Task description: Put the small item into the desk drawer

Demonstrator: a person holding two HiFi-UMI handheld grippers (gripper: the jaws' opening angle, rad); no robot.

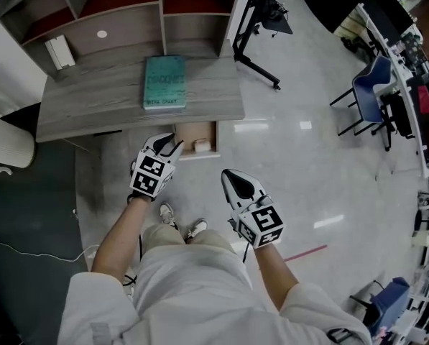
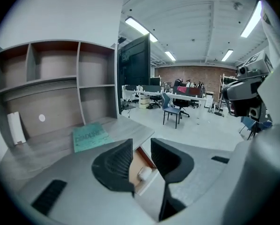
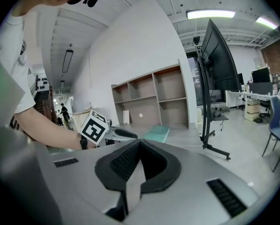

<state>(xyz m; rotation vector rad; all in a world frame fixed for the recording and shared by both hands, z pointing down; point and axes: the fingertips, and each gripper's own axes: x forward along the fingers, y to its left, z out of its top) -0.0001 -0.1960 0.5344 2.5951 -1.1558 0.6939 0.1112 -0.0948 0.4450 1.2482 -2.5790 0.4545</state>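
Note:
Under the grey desk [image 1: 92, 103] the drawer [image 1: 215, 139] stands pulled out, and the small white item [image 1: 202, 145] lies inside it. My left gripper [image 1: 173, 145] hovers just left of the drawer, raised above it, jaws open with nothing between them. In the left gripper view the open gripper [image 2: 141, 143] frames the drawer [image 2: 138, 159] and the item [image 2: 143, 173] below. My right gripper [image 1: 225, 173] hangs lower right of the drawer, over the floor. In its own view the right gripper [image 3: 139, 143] is shut and empty.
A teal book [image 1: 164, 83] lies on the desk top, with a shelf unit [image 1: 92, 13] behind holding a white box [image 1: 60, 52]. A black screen stand [image 1: 257, 45] stands right of the desk. Blue chairs [image 1: 372, 92] stand far right. The person's shoes [image 1: 180, 222] are below the drawer.

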